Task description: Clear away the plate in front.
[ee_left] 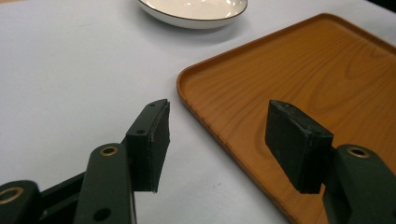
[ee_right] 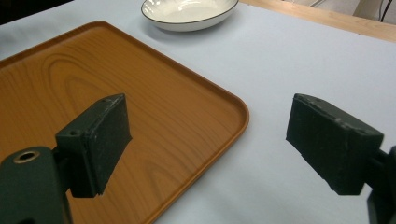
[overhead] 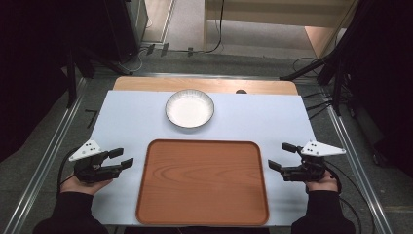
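Tray (overhead: 202,183) long axis left-right, left gripper (overhead: 123,158) and right gripper (overhead: 279,155) wide open, empty.

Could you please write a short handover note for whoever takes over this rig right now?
Left gripper: open, holding nothing, at the left edge of the wooden tray.
Right gripper: open, holding nothing, at the tray's right edge.
White bowl: sits upright on the white table beyond the tray's far edge, apart from it; it looks empty.
Done: nothing is gripped and the tray carries nothing.
Left: probably moving the bowl onto the tray, or lifting the tray with both grippers.
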A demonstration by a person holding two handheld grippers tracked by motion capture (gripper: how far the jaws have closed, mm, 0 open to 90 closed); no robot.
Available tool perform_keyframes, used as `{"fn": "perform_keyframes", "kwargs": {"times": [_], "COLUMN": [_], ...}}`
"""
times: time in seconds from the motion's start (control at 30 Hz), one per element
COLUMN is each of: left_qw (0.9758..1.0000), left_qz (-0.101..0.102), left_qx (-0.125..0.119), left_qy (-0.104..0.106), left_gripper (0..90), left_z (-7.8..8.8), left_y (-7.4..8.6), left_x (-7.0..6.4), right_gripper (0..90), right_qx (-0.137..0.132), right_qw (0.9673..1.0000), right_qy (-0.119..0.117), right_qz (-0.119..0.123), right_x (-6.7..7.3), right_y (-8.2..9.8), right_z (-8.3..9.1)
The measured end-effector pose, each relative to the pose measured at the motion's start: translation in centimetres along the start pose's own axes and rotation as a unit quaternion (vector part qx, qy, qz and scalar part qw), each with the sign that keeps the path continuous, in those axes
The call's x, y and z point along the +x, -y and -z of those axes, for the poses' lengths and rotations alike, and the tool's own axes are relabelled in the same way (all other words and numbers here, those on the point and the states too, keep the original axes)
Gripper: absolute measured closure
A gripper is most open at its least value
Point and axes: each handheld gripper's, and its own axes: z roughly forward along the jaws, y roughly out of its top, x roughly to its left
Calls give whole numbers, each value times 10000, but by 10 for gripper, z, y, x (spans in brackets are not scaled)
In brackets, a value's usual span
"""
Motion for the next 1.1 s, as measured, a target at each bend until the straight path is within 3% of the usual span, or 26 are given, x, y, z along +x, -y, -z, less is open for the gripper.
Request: {"fn": "perform_keyframes", "kwargs": {"times": [0.03, 0.13, 0.3, 0.63, 0.87, 1.1], "left_qw": [9999, 9999, 9995, 9994, 9994, 9981], "left_qz": [129, 110, 305, 315, 303, 586], "left_qx": [29, 60, 84, -156, -169, -192], "left_qy": [29, -34, -37, -33, -60, -47], "left_gripper": [411, 406, 348, 340, 333, 325], "left_z": [0, -1, 1, 5, 5, 7], "left_y": [-1, -1, -5, -6, -5, -6], "left_x": [0, -1, 1, 1, 1, 3], "right_gripper": [143, 143, 143, 143, 143, 144], "right_qx": [1, 22, 24, 40, 72, 114], "right_qw": [10000, 10000, 10000, 10000, 10000, 9999], "right_qy": [-5, -20, -18, -13, -21, -54], "right_qz": [2, 6, 26, 47, 40, 52], "right_x": [0, 0, 0, 0, 0, 2], "right_y": [0, 0, 0, 0, 0, 0], "right_z": [0, -1, -1, -1, -1, -4]}}
